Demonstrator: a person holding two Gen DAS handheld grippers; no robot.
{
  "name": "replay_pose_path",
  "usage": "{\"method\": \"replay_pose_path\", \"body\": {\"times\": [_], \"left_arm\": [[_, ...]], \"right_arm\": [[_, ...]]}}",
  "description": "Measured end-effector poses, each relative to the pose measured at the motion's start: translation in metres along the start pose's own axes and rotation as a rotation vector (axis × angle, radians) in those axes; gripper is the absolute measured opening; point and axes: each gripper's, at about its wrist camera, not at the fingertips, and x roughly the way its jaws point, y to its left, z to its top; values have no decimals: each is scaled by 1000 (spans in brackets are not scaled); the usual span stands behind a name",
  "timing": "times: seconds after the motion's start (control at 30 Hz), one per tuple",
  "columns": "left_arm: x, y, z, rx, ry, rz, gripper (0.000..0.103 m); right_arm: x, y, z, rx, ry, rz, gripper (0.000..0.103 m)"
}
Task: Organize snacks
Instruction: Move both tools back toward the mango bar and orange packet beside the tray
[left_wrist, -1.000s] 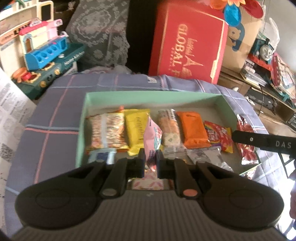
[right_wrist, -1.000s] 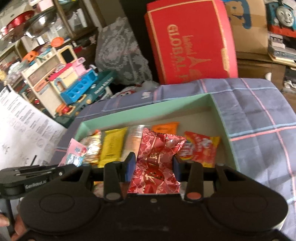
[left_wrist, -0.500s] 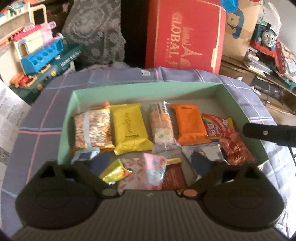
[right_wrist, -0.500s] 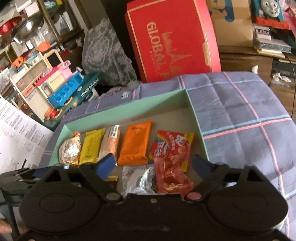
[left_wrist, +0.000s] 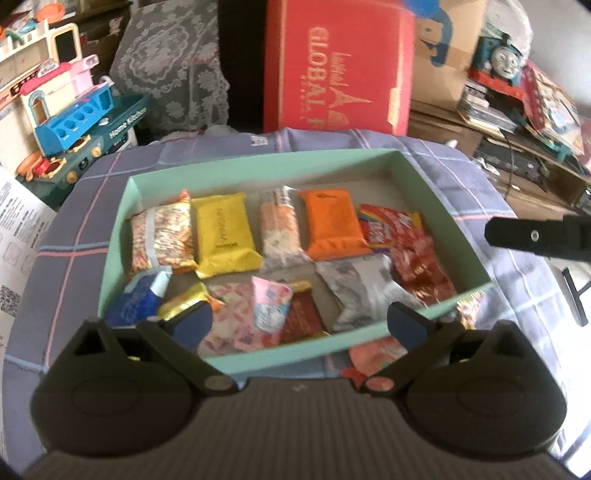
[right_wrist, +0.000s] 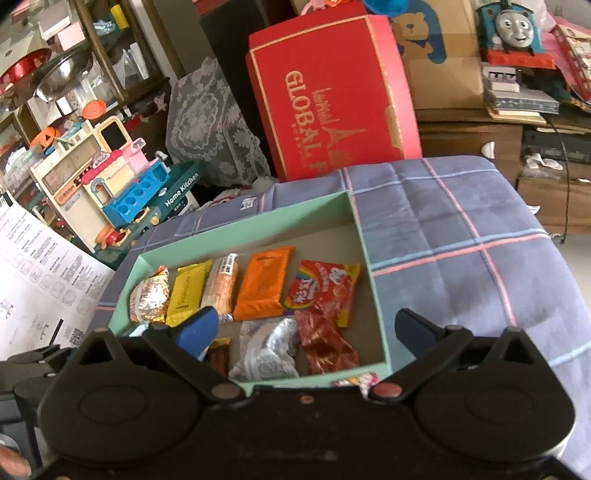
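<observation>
A mint green box (left_wrist: 258, 164) (right_wrist: 364, 243) on a plaid cloth holds several snack packets in two rows: a yellow one (left_wrist: 223, 232), an orange one (left_wrist: 332, 225) (right_wrist: 262, 284), a rainbow red one (right_wrist: 325, 290), a pink one (left_wrist: 269, 306), a crinkled red one (left_wrist: 421, 269) (right_wrist: 325, 343) and a silver one (right_wrist: 266, 350). My left gripper (left_wrist: 299, 323) is open and empty above the box's near edge. My right gripper (right_wrist: 306, 328) is open and empty above the near right part of the box. More packets (left_wrist: 373, 354) lie outside by the near wall.
A red gift box (left_wrist: 340, 70) (right_wrist: 332, 96) stands behind the table. A toy kitchen (right_wrist: 110, 181) and printed sheet (right_wrist: 37, 273) are at the left. Cardboard boxes and a toy train (right_wrist: 513, 29) are at the right. The right gripper's side (left_wrist: 539, 236) shows at right.
My left gripper opened and let the pink packet drop into the front row. My right gripper opened and let the crinkled red packet drop into the box's right end. Both pulled back.
</observation>
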Motion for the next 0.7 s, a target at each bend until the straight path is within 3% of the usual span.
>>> {"method": "replay_pose_path", "body": {"times": [0.4, 0.57, 0.7], "left_arm": [[11, -45, -35, 108, 70, -19, 103], [27, -55, -47, 149, 108, -27, 103], [38, -58, -52, 171, 129, -33, 103]], "right_arm": [[-24, -47, -42, 39, 48, -31, 103], [-13, -55, -65, 45, 117, 8, 103], [0, -61, -77, 40, 165, 45, 95]]}}
